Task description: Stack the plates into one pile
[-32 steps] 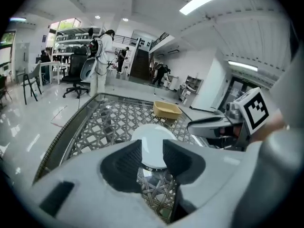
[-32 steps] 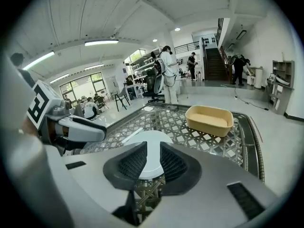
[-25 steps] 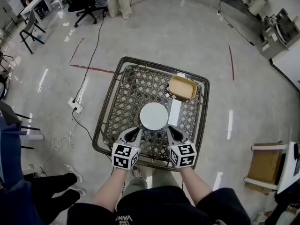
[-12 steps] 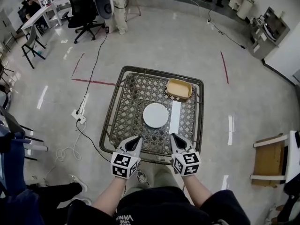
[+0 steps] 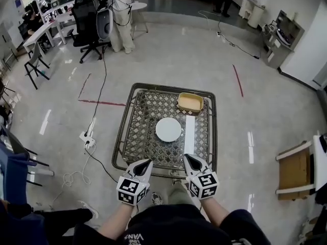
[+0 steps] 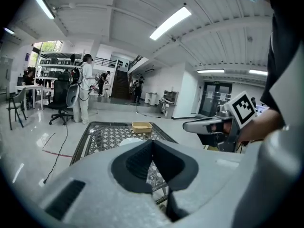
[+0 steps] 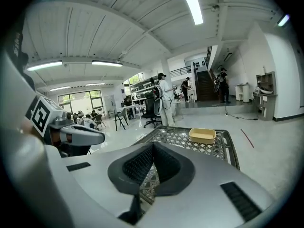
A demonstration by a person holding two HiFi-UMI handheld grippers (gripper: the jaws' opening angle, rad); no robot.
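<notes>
Pulling back from the plates, both tools are now hovering off the near edge of the lattice table (image 5: pixel 122 131). The left gripper (image 5: pixel 145 162) is clenching on nothing. The white plates (image 5: pixel 168 129) are sitting in one pile mid-table. The right gripper (image 5: pixel 188 158) is also clenching empty. A white strip (image 5: pixel 189 134) is lying just right of the pile, and a yellow tub (image 5: pixel 190 102) at the far right is showing a bare inside.

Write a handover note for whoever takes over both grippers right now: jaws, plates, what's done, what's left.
Left gripper: jaws shut, empty.
Right gripper: jaws shut, empty.
Both are at the lattice table's near edge, touching nothing.
Plates: one white pile mid-table, yellow tray behind, white strip beside.
Done: stacking looks finished; no loose plate shows.
Left: probably nothing.
</notes>
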